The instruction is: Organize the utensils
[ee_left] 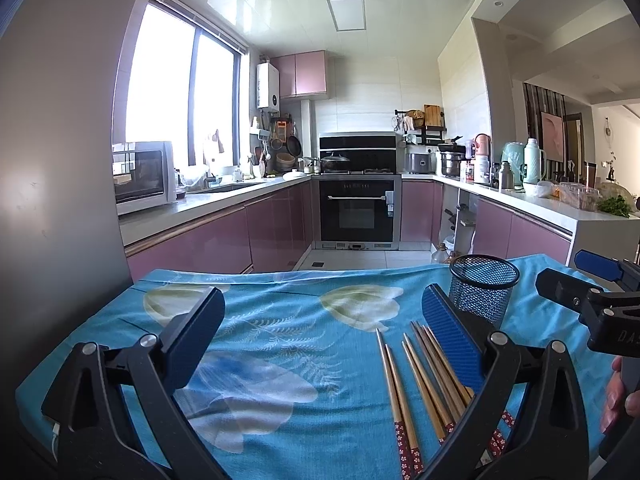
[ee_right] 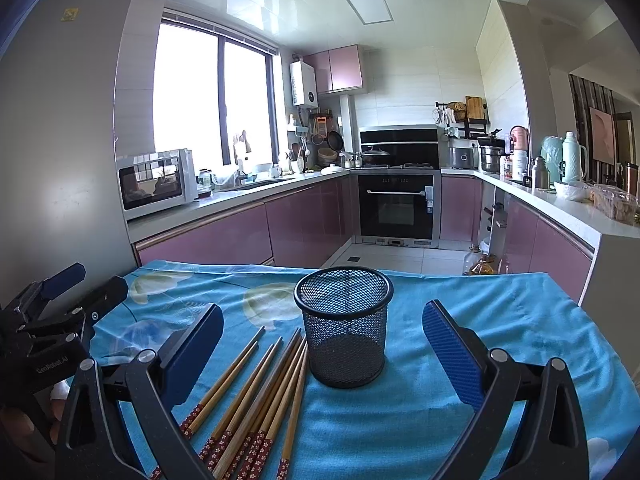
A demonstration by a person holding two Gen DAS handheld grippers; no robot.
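Note:
Several wooden chopsticks point(ee_right: 256, 392) with red patterned ends lie fanned on the blue floral tablecloth point(ee_right: 400, 420), just left of an upright black mesh cup point(ee_right: 344, 328). In the right wrist view my right gripper point(ee_right: 324, 344) is open, with the cup standing between its fingers and the chopsticks near the left finger. In the left wrist view my left gripper point(ee_left: 324, 328) is open over bare cloth; the chopsticks point(ee_left: 424, 376) lie by its right finger, partly hidden under it, and the mesh cup point(ee_left: 482, 292) stands behind. Each gripper shows at the edge of the other's view.
The cloth-covered table point(ee_left: 260, 288) ends at its far edge toward a kitchen floor with pink cabinets and an oven point(ee_left: 356, 208). A grey fridge side point(ee_right: 60, 140) stands close on the left. A hand point(ee_left: 616, 396) holds the right gripper's handle.

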